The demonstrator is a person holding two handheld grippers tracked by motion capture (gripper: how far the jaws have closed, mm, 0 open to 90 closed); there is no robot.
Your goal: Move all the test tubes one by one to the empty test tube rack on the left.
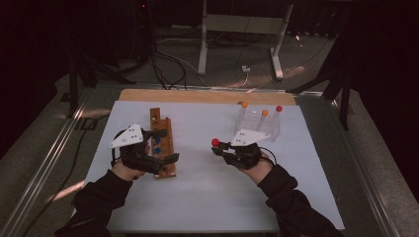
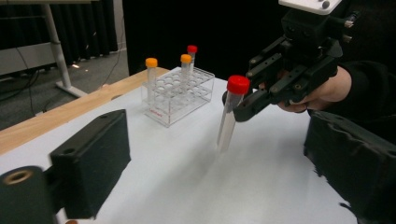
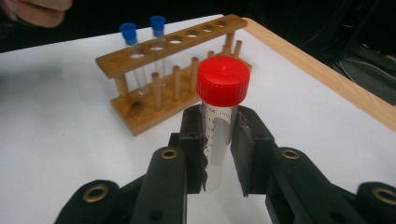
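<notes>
My right gripper (image 3: 219,140) is shut on a clear tube with a red cap (image 3: 222,84), gripping it below the cap and holding it upright over the white mat. In the high view this tube (image 1: 215,142) hangs between the two racks. The left gripper view shows the tube (image 2: 229,121) with its bottom clear of the mat. My left gripper (image 1: 167,146) is open over the wooden rack (image 1: 163,170), its wide-set pads (image 2: 93,158) with nothing between them. The wooden rack (image 3: 187,44) holds two blue-capped tubes (image 3: 127,33).
A clear plastic rack (image 1: 272,129) stands at the back right of the mat with two orange-capped tubes (image 2: 151,70) and one red-capped tube (image 2: 192,50). The white mat (image 1: 197,197) lies on a wooden tabletop (image 1: 197,95). Cables and a desk frame lie beyond.
</notes>
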